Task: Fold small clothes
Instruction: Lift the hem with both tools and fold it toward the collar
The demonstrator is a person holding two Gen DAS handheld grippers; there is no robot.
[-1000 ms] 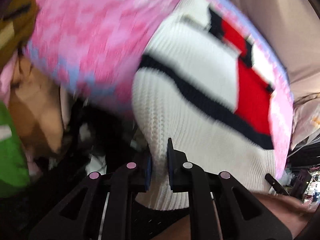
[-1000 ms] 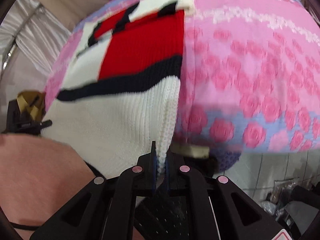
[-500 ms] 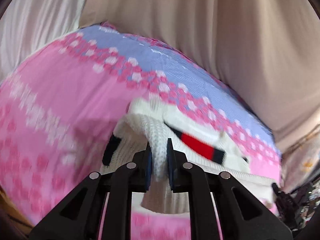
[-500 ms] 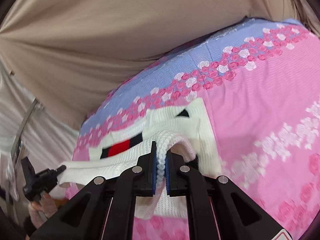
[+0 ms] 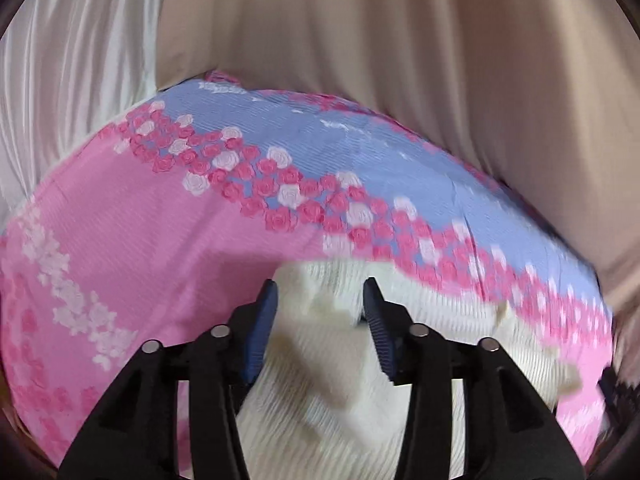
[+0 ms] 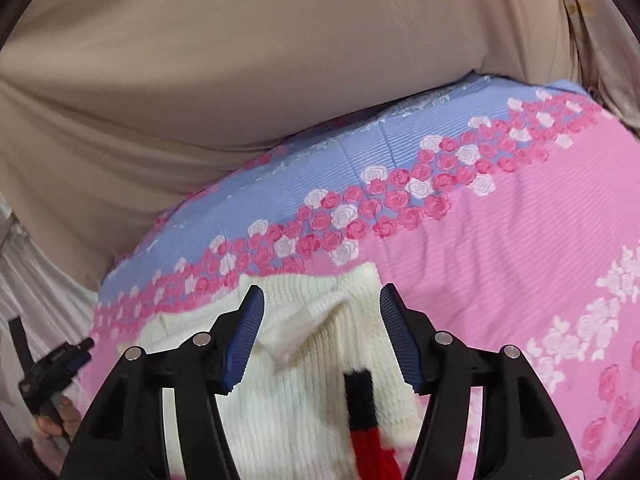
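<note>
No bins or baskets here, just the white ribbed knit sweater (image 5: pixel 332 364) lying bunched on the pink and lavender rose-print bedsheet (image 5: pixel 168 248), its navy and red stripe (image 6: pixel 366 420) showing in the right view. Both the left claw (image 5: pixel 320 300) and right claw (image 6: pixel 320 304) hang spread apart over it, gripping nothing. Plenty of bare sheet sits either side; beige draped curtain (image 6: pixel 240 60) lines the far edge.

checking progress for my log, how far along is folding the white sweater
Done: the white knit sweater lies doubled over on the pink floral sheet. In hand: nothing; left gripper and right gripper have open jaws above it. Left: probably another fold and tidying; much of it is hidden.
</note>
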